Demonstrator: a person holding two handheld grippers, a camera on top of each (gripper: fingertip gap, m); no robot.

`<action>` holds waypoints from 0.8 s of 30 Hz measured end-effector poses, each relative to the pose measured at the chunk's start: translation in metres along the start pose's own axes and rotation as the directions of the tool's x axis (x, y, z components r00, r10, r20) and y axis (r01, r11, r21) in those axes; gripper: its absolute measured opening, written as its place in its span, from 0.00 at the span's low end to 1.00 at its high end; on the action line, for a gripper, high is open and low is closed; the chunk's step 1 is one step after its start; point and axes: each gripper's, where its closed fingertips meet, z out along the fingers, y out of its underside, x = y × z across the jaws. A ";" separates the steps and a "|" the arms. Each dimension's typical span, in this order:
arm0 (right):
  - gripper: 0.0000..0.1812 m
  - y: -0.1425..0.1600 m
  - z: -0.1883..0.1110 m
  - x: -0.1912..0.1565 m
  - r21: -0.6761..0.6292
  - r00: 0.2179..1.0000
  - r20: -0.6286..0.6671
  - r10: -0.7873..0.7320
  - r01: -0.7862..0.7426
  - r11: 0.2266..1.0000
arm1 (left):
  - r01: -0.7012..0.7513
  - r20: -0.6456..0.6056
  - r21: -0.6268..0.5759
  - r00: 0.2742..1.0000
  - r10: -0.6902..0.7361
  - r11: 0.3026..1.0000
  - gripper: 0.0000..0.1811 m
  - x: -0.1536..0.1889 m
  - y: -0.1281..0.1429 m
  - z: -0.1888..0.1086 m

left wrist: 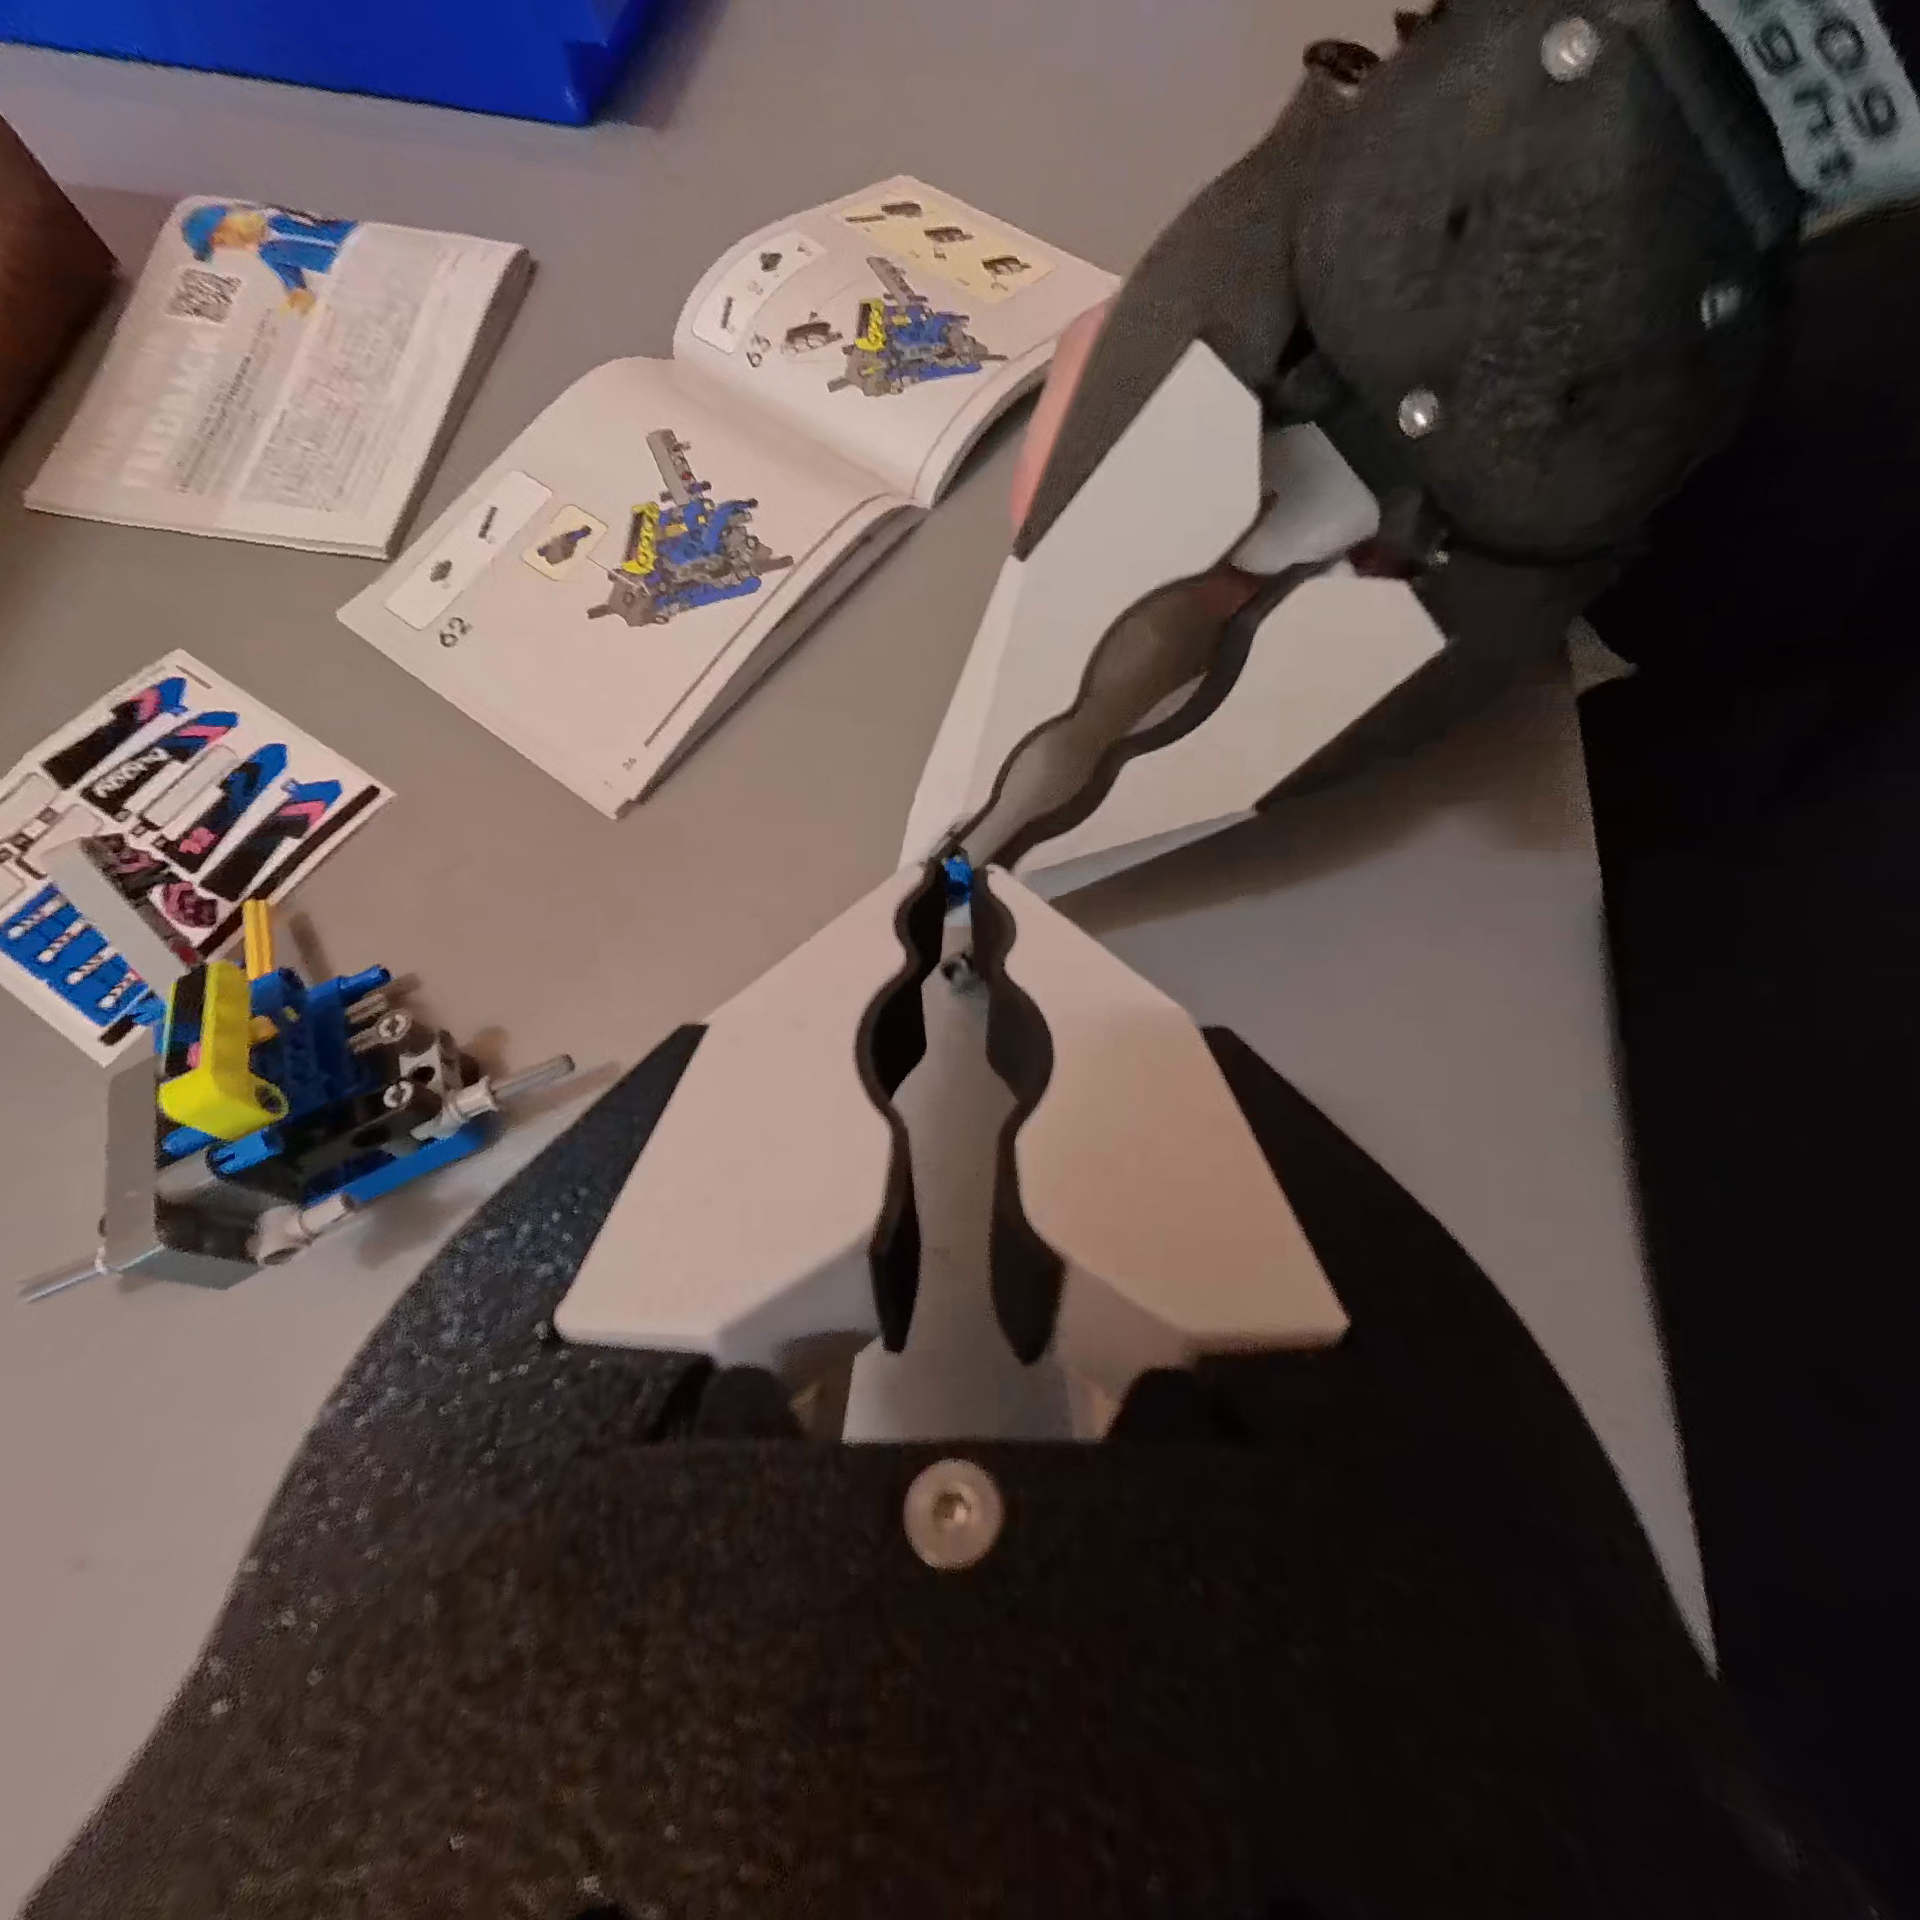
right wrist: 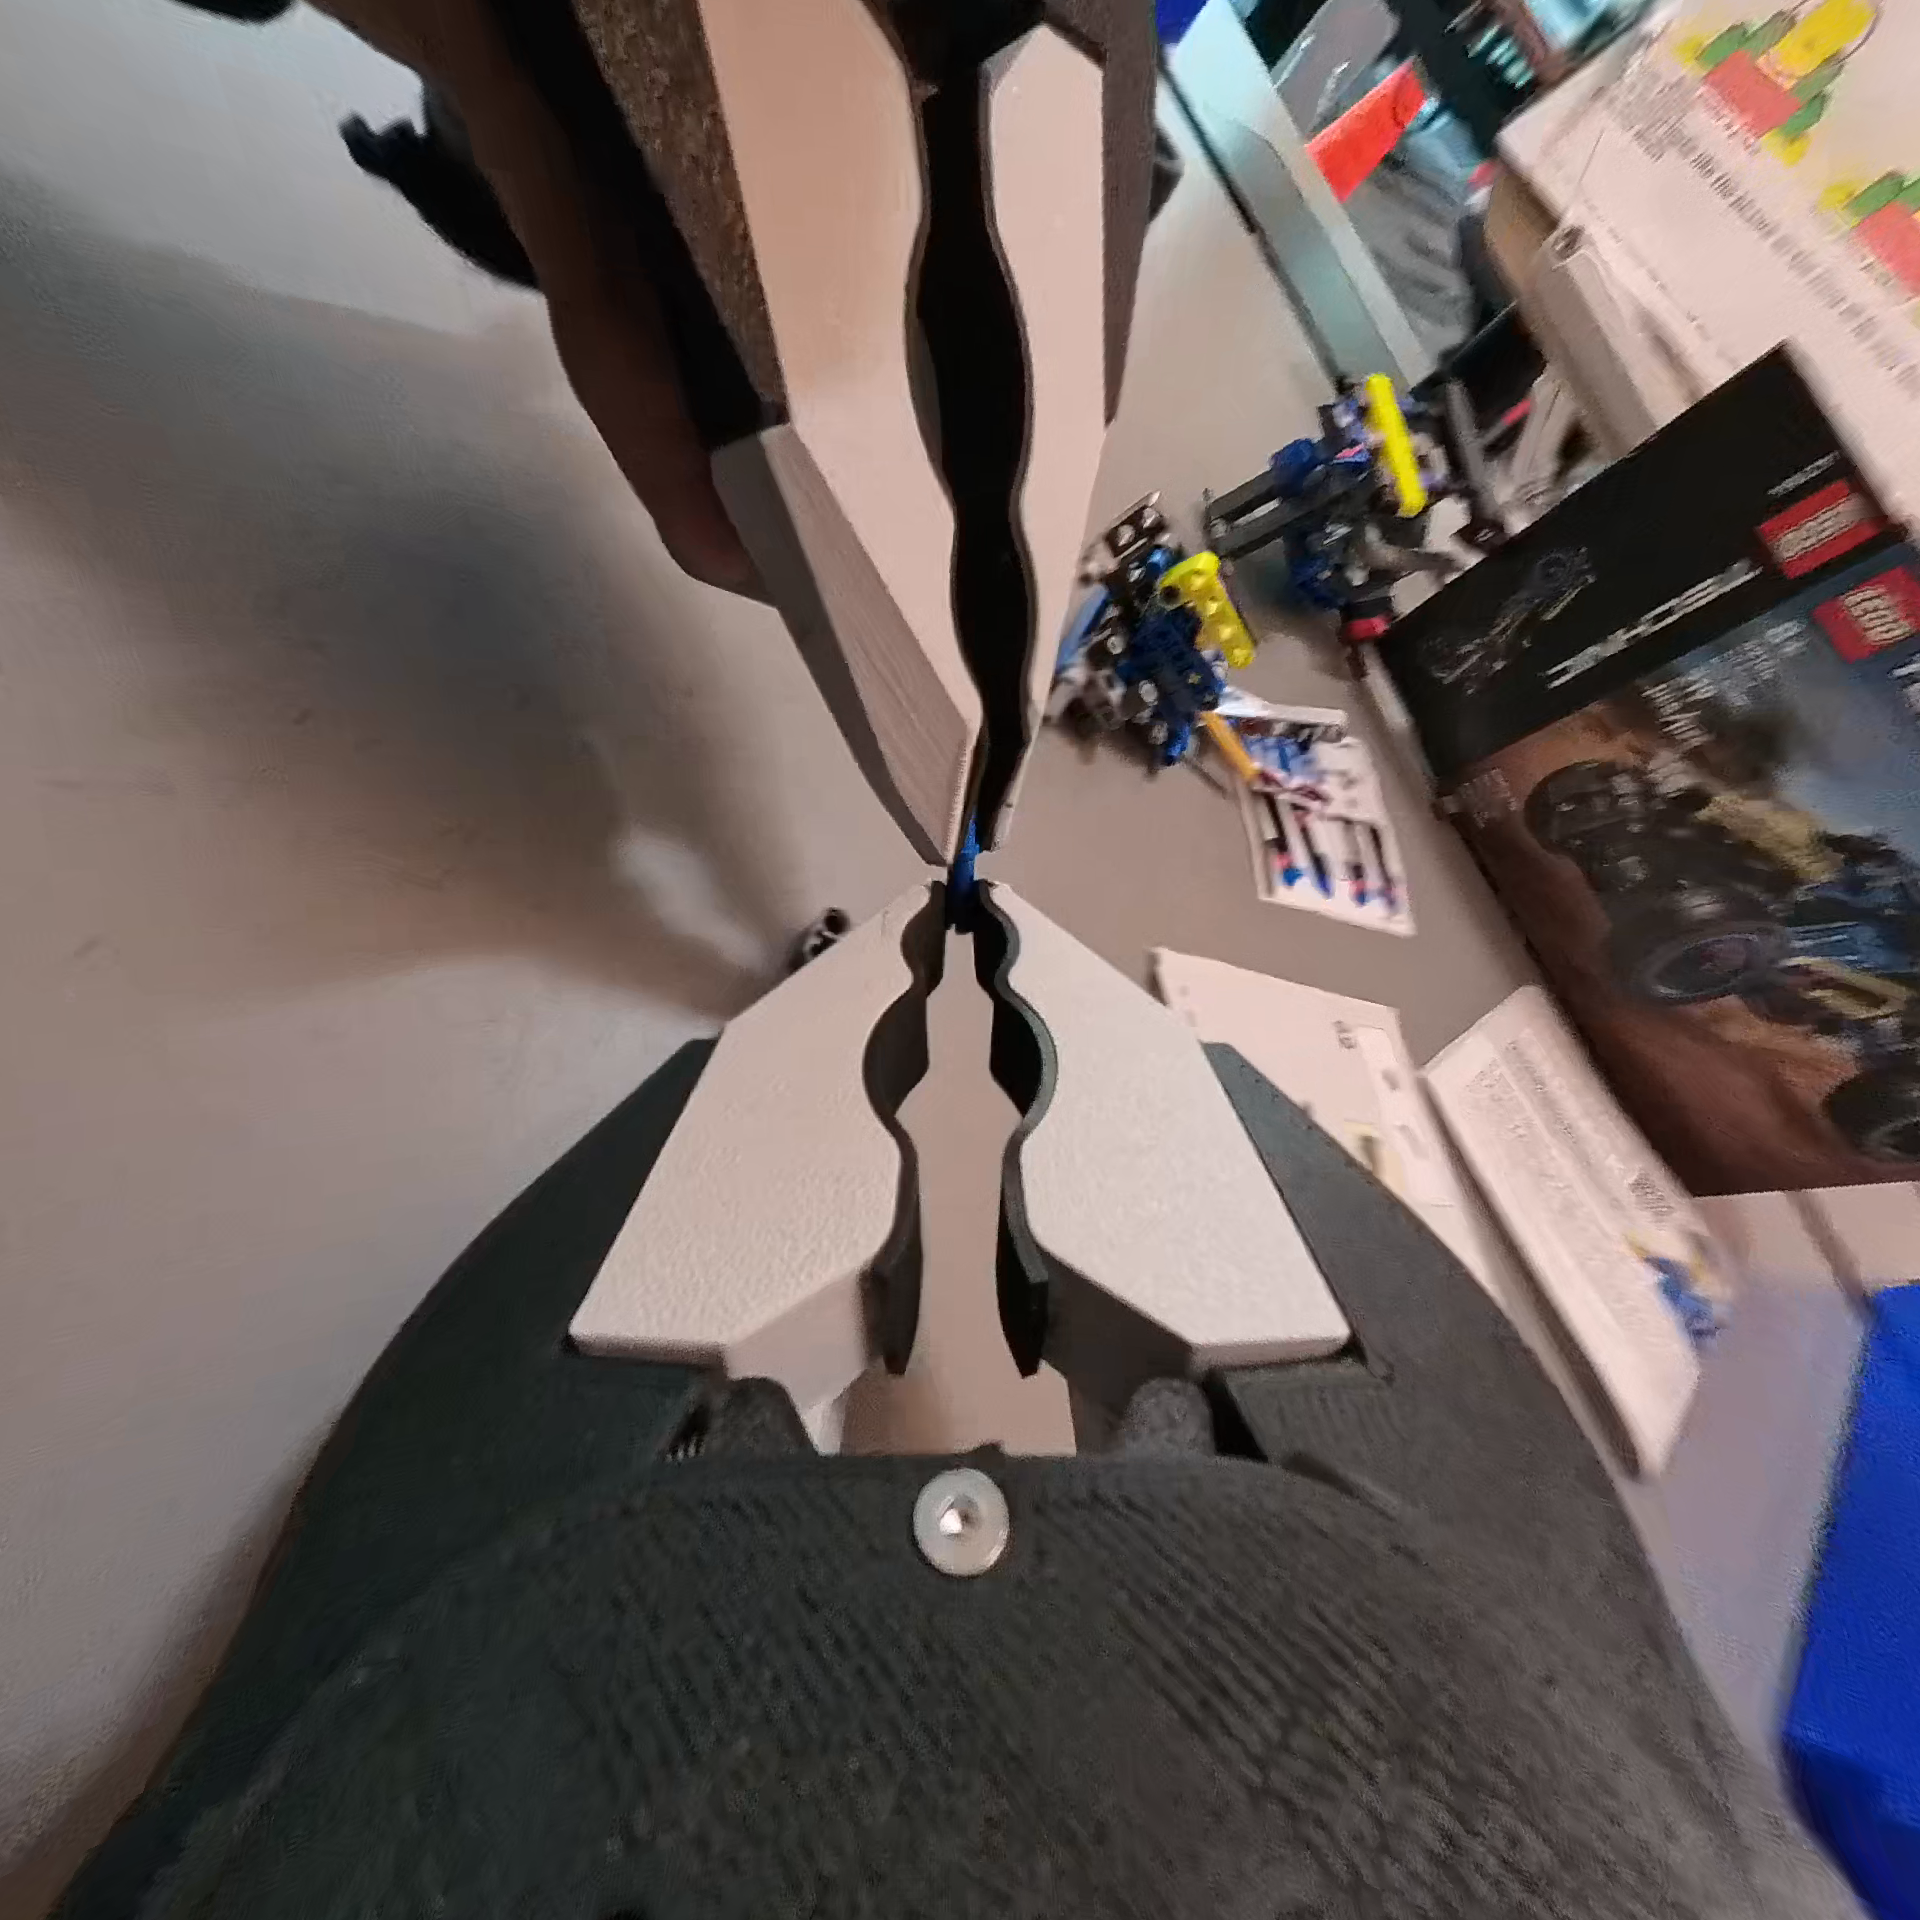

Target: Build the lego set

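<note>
My left gripper (left wrist: 954, 896) and my right gripper (right wrist: 961, 914) meet tip to tip above the grey table. Both are shut on one small blue Lego piece (left wrist: 956, 873), which also shows in the right wrist view (right wrist: 966, 873) between the two pairs of tips. The right gripper (left wrist: 971, 844) comes in from the upper right in the left wrist view. The left gripper (right wrist: 985, 821) comes down from the top in the right wrist view. A blue, yellow and black Lego build (left wrist: 291, 1101) lies on the table to the left, apart from both grippers; it also shows in the right wrist view (right wrist: 1153, 644).
An open instruction booklet (left wrist: 727, 468), a second booklet (left wrist: 281, 374) and a sticker sheet (left wrist: 177, 831) lie on the table. A second Lego build (right wrist: 1351, 488) and the set's box (right wrist: 1683, 779) stand at the table's far side. A blue bin (right wrist: 1860, 1558) sits by the edge. Less than 4 cm separates the two grippers' tips.
</note>
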 end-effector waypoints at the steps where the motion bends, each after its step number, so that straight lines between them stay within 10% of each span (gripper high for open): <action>1: 0.02 0.001 -0.001 -0.005 -0.006 0.997 0.052 0.060 -0.060 0.998 | -0.003 -0.006 -0.012 1.000 0.003 1.000 0.01 0.000 0.001 -0.001; 5: 0.15 0.015 -0.003 -0.021 -0.101 0.943 0.183 0.277 -0.263 0.960 | -0.083 -0.077 -0.068 0.994 0.077 0.994 0.01 0.003 0.006 -0.006; 24: 0.03 0.014 0.017 -0.029 -0.153 0.834 0.416 0.362 -0.328 0.932 | -0.636 -0.406 -0.329 0.763 0.504 0.698 0.01 -0.010 0.025 -0.005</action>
